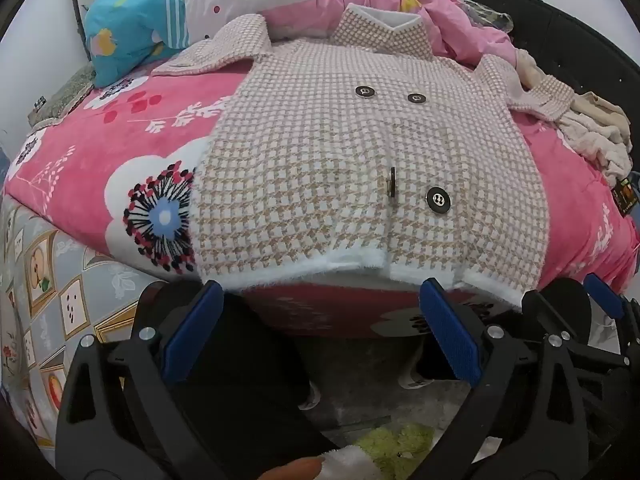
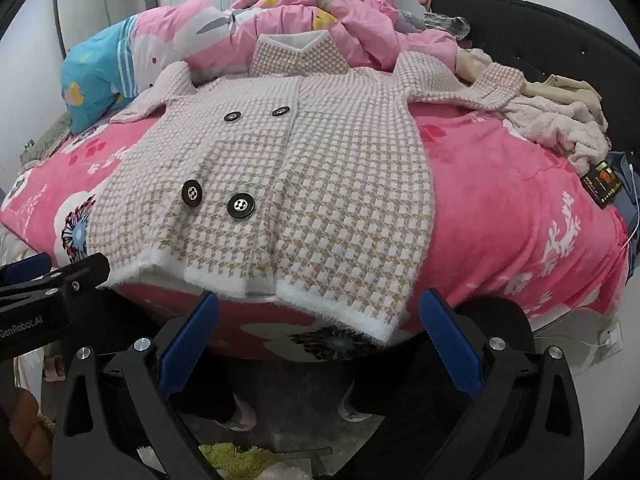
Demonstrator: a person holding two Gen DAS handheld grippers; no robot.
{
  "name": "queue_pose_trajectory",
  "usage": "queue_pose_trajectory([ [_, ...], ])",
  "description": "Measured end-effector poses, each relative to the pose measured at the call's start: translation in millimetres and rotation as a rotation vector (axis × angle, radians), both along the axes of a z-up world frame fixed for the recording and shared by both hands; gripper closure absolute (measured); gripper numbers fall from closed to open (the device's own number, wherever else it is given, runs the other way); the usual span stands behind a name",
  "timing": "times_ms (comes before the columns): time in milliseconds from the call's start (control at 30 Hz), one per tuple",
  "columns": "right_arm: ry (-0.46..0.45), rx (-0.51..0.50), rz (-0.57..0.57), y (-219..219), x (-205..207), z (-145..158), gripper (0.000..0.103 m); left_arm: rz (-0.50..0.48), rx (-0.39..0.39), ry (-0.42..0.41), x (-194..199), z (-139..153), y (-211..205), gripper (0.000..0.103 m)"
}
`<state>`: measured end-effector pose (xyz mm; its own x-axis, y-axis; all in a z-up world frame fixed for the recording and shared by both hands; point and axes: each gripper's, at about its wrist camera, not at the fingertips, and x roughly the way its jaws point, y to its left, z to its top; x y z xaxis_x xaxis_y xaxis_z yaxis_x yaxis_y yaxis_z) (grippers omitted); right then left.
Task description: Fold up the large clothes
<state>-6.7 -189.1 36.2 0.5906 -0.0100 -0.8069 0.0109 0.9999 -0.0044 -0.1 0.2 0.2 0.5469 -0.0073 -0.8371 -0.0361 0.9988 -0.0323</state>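
A beige-and-white houndstooth coat (image 1: 360,152) (image 2: 304,184) with black buttons lies flat, front up, on the pink bed. Its collar points away from me, both sleeves are spread out to the sides, and its fluffy white hem (image 1: 352,268) (image 2: 280,292) hangs at the near bed edge. My left gripper (image 1: 320,336) is open just below the hem's left part, with nothing between its blue pads. My right gripper (image 2: 320,340) is open below the hem's right corner, likewise holding nothing. The left gripper's body (image 2: 40,292) shows at the left of the right wrist view.
A pink floral blanket (image 1: 120,148) (image 2: 520,200) covers the bed. A pink quilt (image 2: 304,12) and a blue pillow (image 1: 132,24) are piled at the far side. Cream clothes (image 2: 560,120) lie at the right near a black headboard (image 2: 560,40). The person's legs and shoes (image 2: 240,416) stand below.
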Motion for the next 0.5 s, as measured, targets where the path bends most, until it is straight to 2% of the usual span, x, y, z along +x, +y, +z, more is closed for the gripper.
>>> queue_pose_trajectory([
  [433,0.001,-0.006,0.0,2,-1,-1,0.005,0.0,0.006,0.0,0,0,0,0.008],
  [500,-0.001,-0.006,0.0,-1,-1,10,0.005,0.001,0.006,0.0,0,0,0,0.008],
])
